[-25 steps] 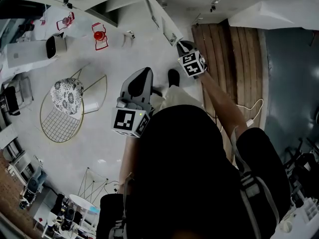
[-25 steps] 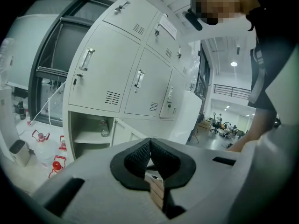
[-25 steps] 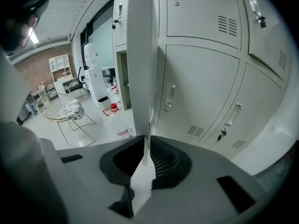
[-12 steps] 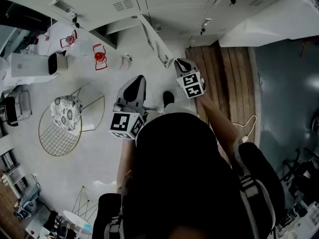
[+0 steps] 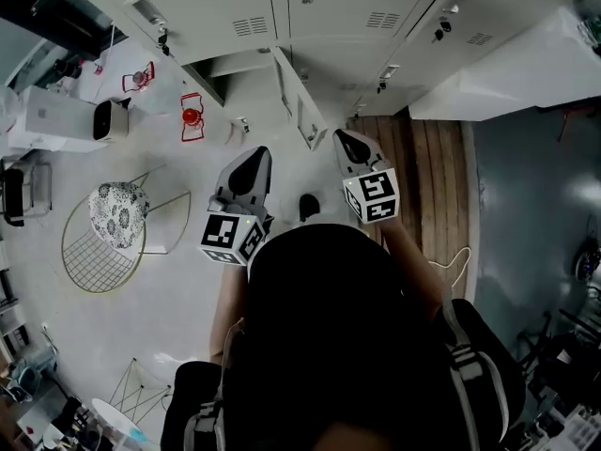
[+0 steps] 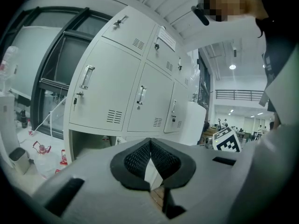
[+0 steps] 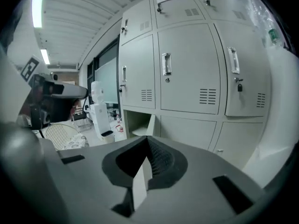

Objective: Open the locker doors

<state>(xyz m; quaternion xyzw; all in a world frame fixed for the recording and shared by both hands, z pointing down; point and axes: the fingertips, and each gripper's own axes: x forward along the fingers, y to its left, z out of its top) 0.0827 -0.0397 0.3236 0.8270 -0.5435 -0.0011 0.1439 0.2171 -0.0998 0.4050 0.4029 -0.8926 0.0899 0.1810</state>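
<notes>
Pale floor (image 5: 160,322) w/ wood strip (image 5: 427,177) by lockers (image 5: 329,7); wire chair (image 5: 113,233) left.

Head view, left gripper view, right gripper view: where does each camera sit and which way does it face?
Head view: on the person's head, looking steeply down at floor before the lockers; shows torso, arms, left gripper, right gripper.
Left gripper view: on the left gripper, facing the lockers about level; shows shut jaws, a sleeve, the right gripper's marker cube.
Right gripper view: on the right gripper, facing the lockers; jaws just closed, nothing between; left gripper at left.
Shared: all three show the open bottom locker.
</notes>
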